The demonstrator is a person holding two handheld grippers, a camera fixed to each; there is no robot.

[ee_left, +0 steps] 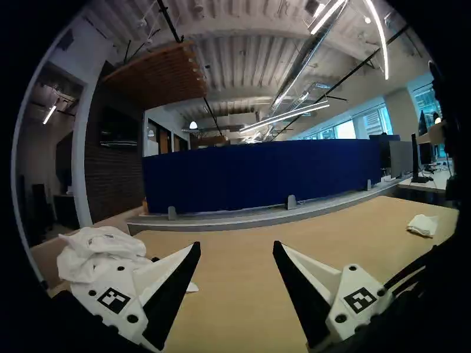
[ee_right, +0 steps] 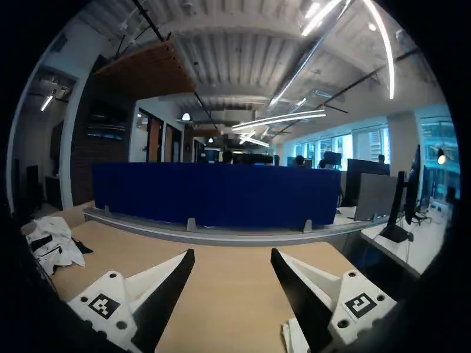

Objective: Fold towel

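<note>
Wooden table (ee_left: 241, 276), crumpled towel (ee_left: 97, 250), blue partition (ee_left: 259, 173)

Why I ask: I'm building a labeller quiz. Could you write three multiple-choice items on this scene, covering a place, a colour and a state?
1. In the left gripper view, where is the crumpled towel? A on the table, beside the left claw; B on the floor; C pinched inside the claw.
2. The partition behind the table is: A red; B blue; C green.
3. The left claw and the right claw are: A both shut on cloth; B both open; C one shut.
Key: 1 A, it lies heaped on the wood beside the claw; 2 B, the panel is deep blue; 3 B, bare table shows in each claw's gap.
</note>
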